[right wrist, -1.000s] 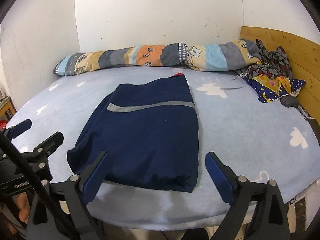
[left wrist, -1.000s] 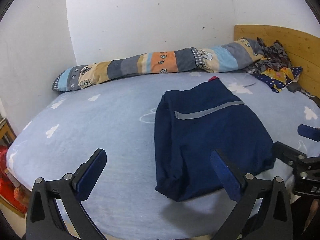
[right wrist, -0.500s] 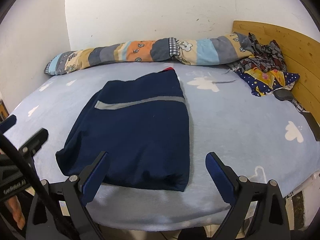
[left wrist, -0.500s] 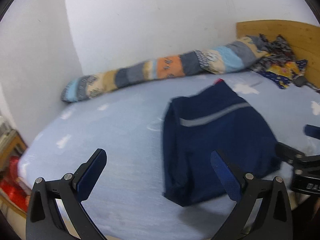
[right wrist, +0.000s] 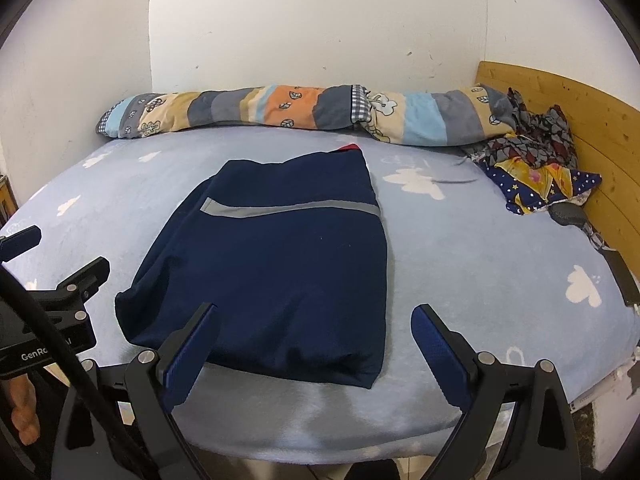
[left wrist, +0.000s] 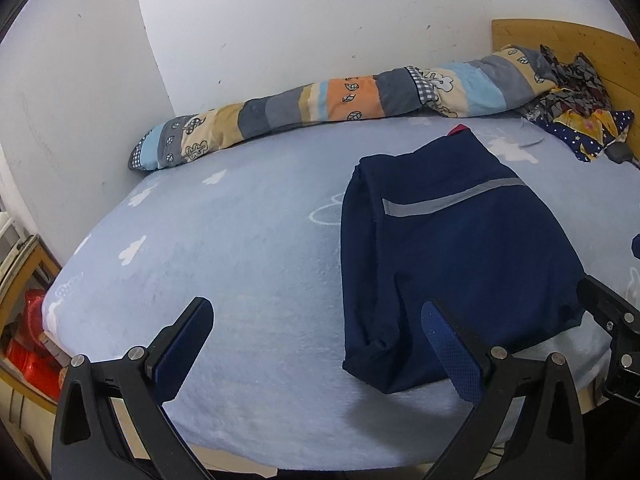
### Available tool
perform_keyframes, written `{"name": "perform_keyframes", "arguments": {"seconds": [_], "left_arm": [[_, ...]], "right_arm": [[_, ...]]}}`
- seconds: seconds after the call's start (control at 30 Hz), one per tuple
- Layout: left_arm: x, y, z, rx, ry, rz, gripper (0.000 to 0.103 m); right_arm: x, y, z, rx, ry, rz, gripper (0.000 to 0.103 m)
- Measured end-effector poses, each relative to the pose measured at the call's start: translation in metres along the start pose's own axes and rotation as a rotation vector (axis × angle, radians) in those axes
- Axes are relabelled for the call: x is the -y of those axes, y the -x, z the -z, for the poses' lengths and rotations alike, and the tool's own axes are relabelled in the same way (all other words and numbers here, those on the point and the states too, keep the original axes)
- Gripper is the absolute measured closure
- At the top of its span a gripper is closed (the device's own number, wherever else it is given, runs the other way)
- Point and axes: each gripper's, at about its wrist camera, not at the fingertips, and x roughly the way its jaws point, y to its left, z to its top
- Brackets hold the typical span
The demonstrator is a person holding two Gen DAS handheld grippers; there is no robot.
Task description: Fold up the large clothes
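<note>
- Garment (right wrist: 276, 256): lying folded on bed (right wrist: 460, 248); probably soft, light, limp; near corners are offering the best grip.
- Left gripper (left wrist: 316, 344), right gripper (right wrist: 314, 344): both hovering, fingers spread, empty.

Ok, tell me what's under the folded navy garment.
The navy garment lies flat on the light blue sheet, which shows all around it. A bit of red peeks out at its far edge. Anything else beneath is covered.
</note>
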Motion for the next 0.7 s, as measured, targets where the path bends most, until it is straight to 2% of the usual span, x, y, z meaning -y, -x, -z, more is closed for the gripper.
{"name": "perform_keyframes", "arguments": {"seconds": [0.7], "left_arm": [[0.0071, 0.0059, 0.0039, 0.006, -0.032, -0.009, 0.0]], "right_arm": [[-0.0017, -0.0016, 0.0, -0.015, 0.002, -0.003, 0.005]]}}
